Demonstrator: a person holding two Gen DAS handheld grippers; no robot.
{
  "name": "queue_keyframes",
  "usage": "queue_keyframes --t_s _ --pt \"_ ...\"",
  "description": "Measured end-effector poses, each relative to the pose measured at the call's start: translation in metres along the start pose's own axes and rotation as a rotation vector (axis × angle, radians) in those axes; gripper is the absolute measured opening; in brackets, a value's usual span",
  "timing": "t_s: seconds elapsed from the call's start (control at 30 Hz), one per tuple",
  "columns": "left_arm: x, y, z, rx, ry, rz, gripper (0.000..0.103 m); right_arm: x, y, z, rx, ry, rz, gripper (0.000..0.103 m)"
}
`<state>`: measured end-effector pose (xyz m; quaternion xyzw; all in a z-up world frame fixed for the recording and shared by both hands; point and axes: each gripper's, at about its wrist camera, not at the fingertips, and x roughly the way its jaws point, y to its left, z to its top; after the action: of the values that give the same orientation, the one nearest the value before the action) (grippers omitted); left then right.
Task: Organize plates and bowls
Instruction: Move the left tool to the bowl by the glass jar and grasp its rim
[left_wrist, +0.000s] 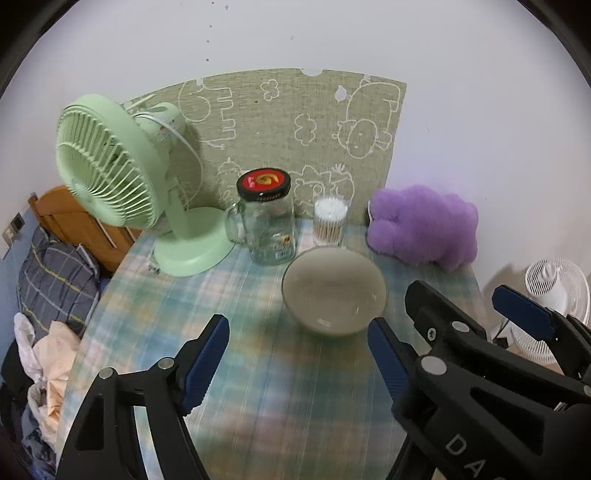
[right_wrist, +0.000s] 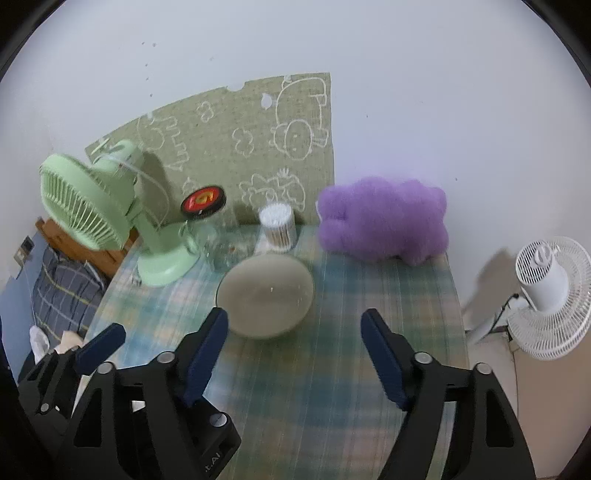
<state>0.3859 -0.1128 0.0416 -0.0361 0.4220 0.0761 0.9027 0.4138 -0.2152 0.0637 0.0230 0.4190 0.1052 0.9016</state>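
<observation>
One grey bowl (left_wrist: 334, 291) sits on the checked worktop (left_wrist: 229, 369), just ahead of both pairs of fingers. The left gripper (left_wrist: 299, 360) and right gripper (right_wrist: 293, 356) stand spread wide, holding nothing. Beyond the bowl: one lidded glass jar (left_wrist: 267, 221), one cotton-swab tub (left_wrist: 330, 221), one green fan (left_wrist: 122, 177), one purple plush (left_wrist: 424, 225). The right view shows the white fan (right_wrist: 550, 295) whole; the left view cuts it off.

You are looking across a plaid tablecloth (left_wrist: 221, 369) where a green desk fan (left_wrist: 110, 173) is standing left of a lidded glass jar (left_wrist: 267, 218), a tub of cotton swabs (left_wrist: 330, 221) and a purple plush toy (left_wrist: 424, 225); a white fan (right_wrist: 550, 295) is standing off to the right.
</observation>
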Motion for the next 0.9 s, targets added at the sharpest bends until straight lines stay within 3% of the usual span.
queue_keyframes --t_s 0.53,0.63,0.8,0.9 --pt "0.086 -0.007 0.031 0.027 -0.004 0.071 0.074 0.094 -0.014 0.033 0.025 0.011 -0.001 0.081" --pt "0.105 -0.009 0.029 0.049 0.010 0.114 0.074 0.115 -0.015 0.032 0.011 0.024 -0.019 0.080" --pt "0.129 -0.010 0.025 0.080 0.042 0.103 0.068 0.146 -0.018 0.025 0.009 0.071 -0.027 0.074" --pt "0.139 -0.008 0.022 0.075 0.056 0.081 0.062 0.157 -0.019 0.022 0.016 0.091 -0.024 0.064"
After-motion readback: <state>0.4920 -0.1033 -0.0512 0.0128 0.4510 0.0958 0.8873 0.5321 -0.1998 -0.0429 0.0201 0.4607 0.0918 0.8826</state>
